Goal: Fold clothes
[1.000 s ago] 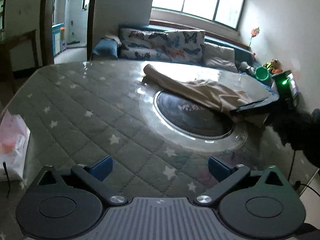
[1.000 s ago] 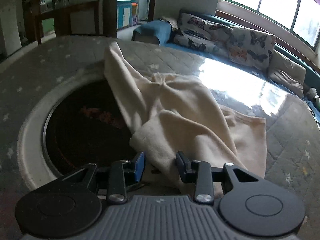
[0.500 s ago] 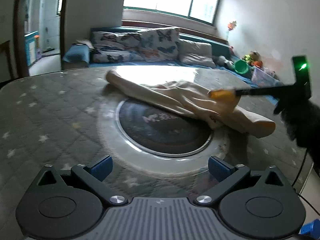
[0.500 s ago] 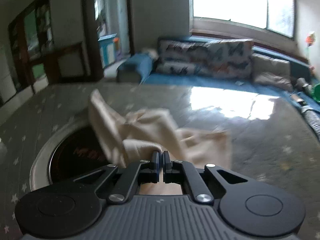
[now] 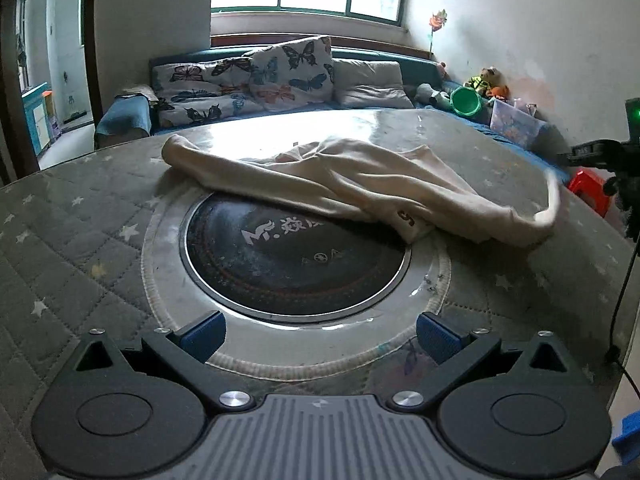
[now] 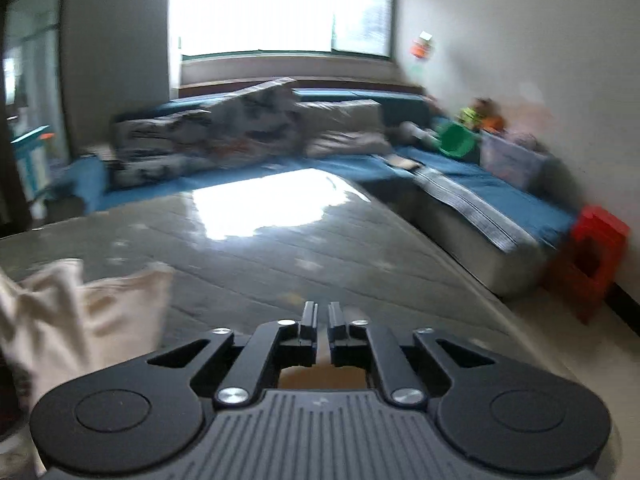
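Observation:
A cream garment (image 5: 360, 188) lies stretched across the far half of the round quilted table (image 5: 80, 248), partly over its black centre plate (image 5: 296, 256). Its right end is lifted off the table edge. My left gripper (image 5: 320, 334) is open and empty, low over the table's near side. My right gripper (image 6: 322, 316) is shut, with cream cloth showing behind the closed fingers; the rest of the garment (image 6: 72, 320) hangs at its left. The view is blurred.
A blue sofa (image 5: 280, 80) with butterfly cushions runs behind the table. A green bucket (image 5: 466, 102), toys and a clear box sit at the far right. A red stool (image 6: 588, 256) stands by the right wall. The other gripper's body (image 5: 600, 152) shows at the right edge.
My right gripper closed on the garment's edge and swung right, pulling the cloth out lengthwise. My left gripper moved toward the table centre, still open.

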